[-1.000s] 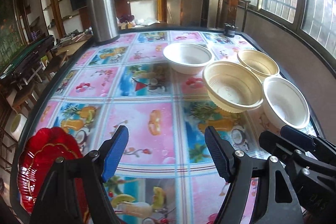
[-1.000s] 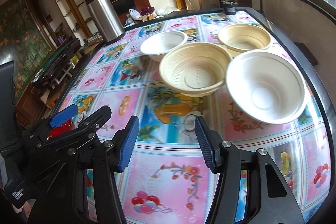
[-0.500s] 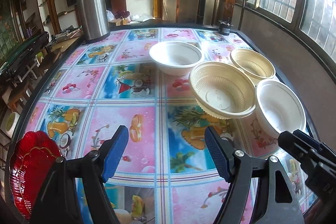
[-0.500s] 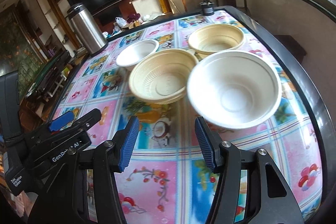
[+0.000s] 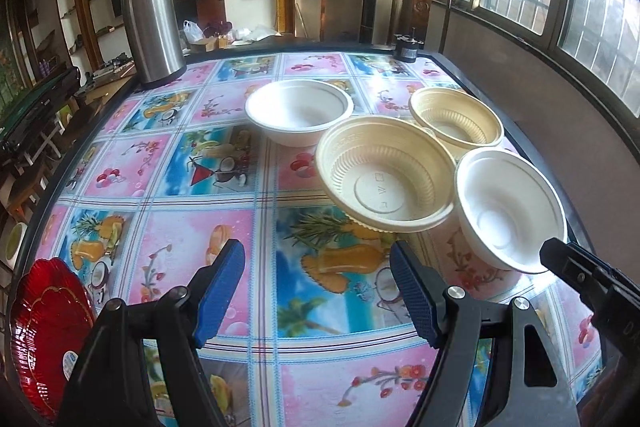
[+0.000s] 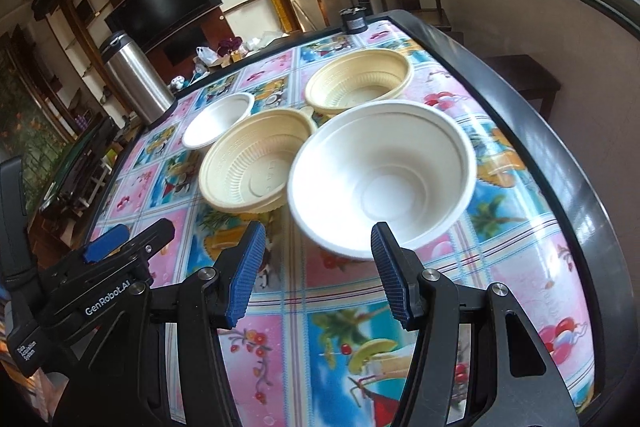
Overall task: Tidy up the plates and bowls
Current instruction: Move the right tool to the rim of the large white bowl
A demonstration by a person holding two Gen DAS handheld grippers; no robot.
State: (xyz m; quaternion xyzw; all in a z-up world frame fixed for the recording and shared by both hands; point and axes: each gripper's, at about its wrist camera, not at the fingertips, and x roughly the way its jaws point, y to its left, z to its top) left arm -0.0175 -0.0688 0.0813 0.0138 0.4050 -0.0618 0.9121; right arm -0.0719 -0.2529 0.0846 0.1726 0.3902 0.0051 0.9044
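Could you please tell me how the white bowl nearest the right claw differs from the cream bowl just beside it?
The near white bowl has smooth, plain walls; the cream bowl has ribbed walls and a fluted rim. The white bowl looks deeper with a narrow base; the cream bowl looks shallower with a broad flat base. Both stand upright and empty on the table.

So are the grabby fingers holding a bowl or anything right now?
No, nothing is held. The left gripper is open over the bare table, and the right gripper is open just short of the nearest white bowl, not touching it.
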